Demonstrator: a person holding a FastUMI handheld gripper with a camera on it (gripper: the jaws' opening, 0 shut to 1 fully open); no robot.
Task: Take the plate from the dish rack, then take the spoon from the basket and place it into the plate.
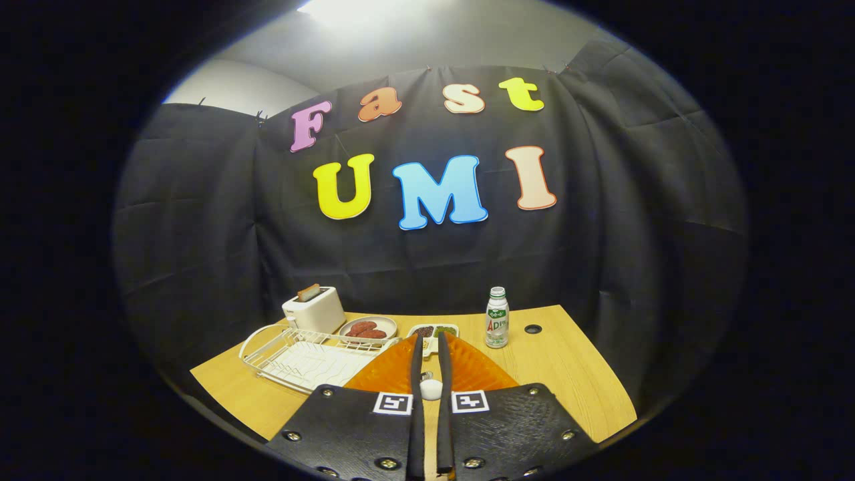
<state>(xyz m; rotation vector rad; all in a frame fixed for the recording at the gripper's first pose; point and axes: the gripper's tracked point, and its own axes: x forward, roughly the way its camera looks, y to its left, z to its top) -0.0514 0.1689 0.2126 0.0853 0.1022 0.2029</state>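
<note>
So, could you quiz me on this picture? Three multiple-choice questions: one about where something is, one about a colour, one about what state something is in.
1. Where does the bottle stand?
A. in the dish rack
B. on the table, next to a small dark hole
C. on top of the toaster

2. What colour is the plate at the gripper?
A. blue
B. white
C. orange

3. How are the gripper's fingers set?
A. spread wide, holding nothing
B. drawn close together on the plate
C. clamped on the bottle

Answers:
1 B: the bottle stands on the table beside the hole.
2 C: the plate is orange.
3 B: the gripper pinches the plate, which spreads out on either side of it.
</note>
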